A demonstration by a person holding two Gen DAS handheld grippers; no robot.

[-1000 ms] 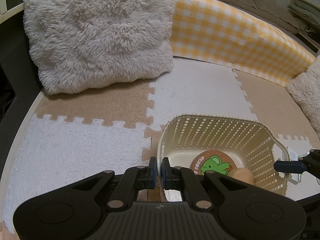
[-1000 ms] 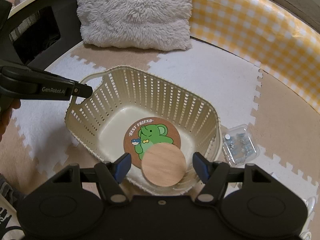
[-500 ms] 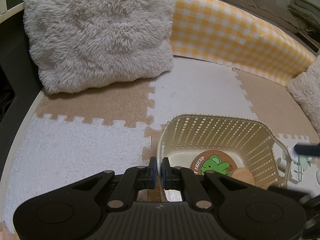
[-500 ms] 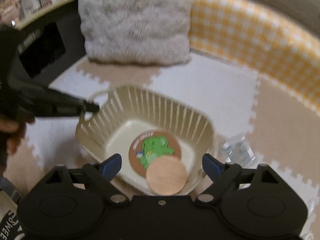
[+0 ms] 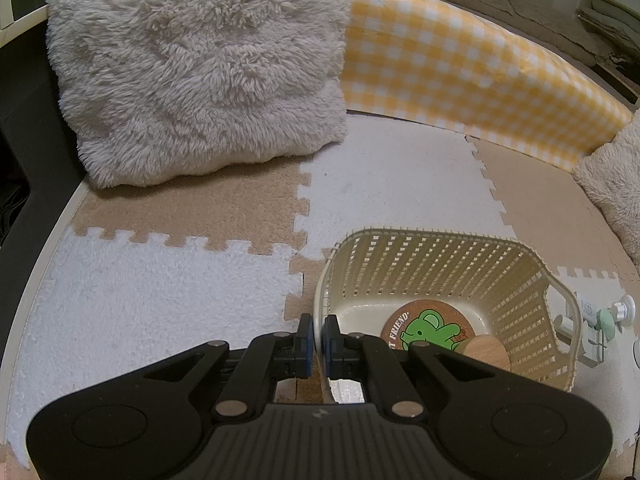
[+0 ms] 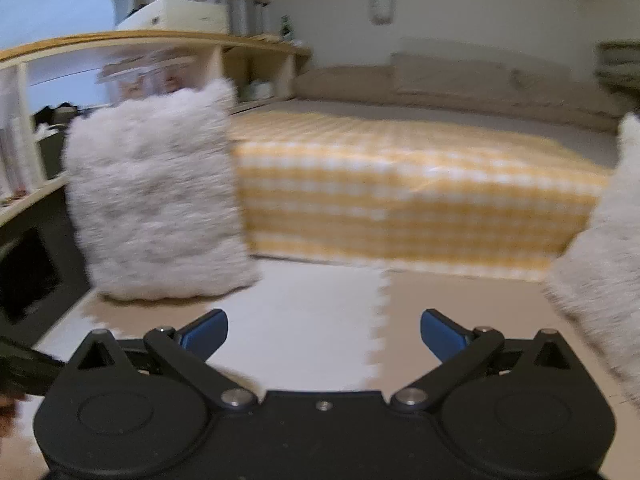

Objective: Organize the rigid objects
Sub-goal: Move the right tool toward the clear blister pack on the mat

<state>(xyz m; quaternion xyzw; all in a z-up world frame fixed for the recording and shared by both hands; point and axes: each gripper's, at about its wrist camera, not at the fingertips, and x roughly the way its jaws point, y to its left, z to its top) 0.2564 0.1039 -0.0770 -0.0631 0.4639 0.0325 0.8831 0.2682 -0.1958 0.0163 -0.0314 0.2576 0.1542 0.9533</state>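
A cream slatted basket (image 5: pixel 440 256) sits on the foam mat in the left wrist view. Inside it lie a round coaster with a green bear (image 5: pixel 430 326) and a plain wooden disc (image 5: pixel 490 356) partly over it. My left gripper (image 5: pixel 319 334) is shut on the basket's near left rim. My right gripper (image 6: pixel 323 330) is open and empty, raised and looking level across the mat; the basket is out of its view. Small white and green items (image 5: pixel 600 320) lie on the mat right of the basket.
A fluffy white cushion (image 5: pixel 200 68) stands at the back left, also in the right wrist view (image 6: pixel 156 200). A yellow checked mattress edge (image 5: pixel 460 72) runs along the back. Another fluffy cushion (image 5: pixel 612 184) is at the right. The mat has beige and white puzzle tiles (image 5: pixel 140 276).
My right gripper has lifted away from the basket and tilted up, so its view now shows the room instead of the basket. The wooden disc stays in the basket. My left gripper has not moved.
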